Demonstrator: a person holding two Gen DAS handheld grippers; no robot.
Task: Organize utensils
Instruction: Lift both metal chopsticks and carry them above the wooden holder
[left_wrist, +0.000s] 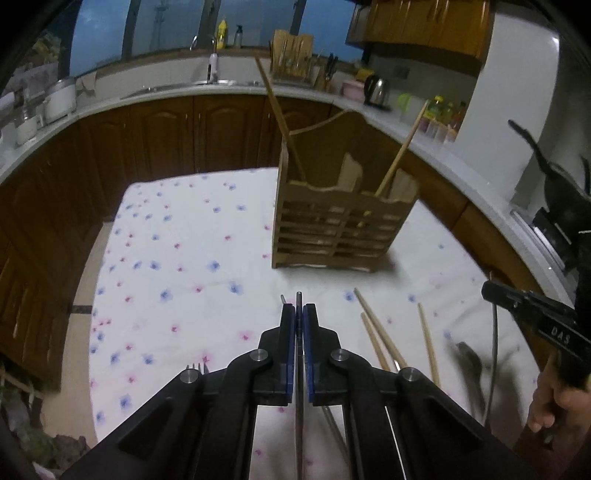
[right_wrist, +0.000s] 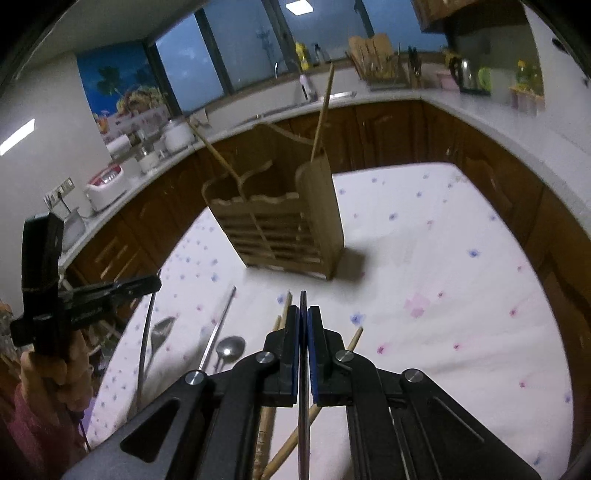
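My left gripper (left_wrist: 299, 310) is shut on a thin metal utensil handle (left_wrist: 299, 369), seen edge-on between the blue pads. My right gripper (right_wrist: 303, 312) is shut on another thin metal handle (right_wrist: 303, 369). Both hang above the flowered cloth (left_wrist: 177, 258), short of the wooden utensil holder (left_wrist: 343, 229) (right_wrist: 280, 229), which has two wooden chopsticks (left_wrist: 402, 147) standing in it. Loose wooden chopsticks (left_wrist: 380, 339) lie on the cloth, with two spoons (right_wrist: 231, 347) and a metal rod (right_wrist: 218, 332). Each view shows the other gripper (left_wrist: 517, 299) (right_wrist: 147, 284) with its handle dangling.
Fork tines (left_wrist: 195, 367) peek out left of my left gripper. A white counter (left_wrist: 229, 86) with brown cabinets curves around the table, carrying a sink, a kettle (left_wrist: 376, 88), bottles and a rice cooker (right_wrist: 105, 184). A hand (right_wrist: 48, 369) grips the left tool.
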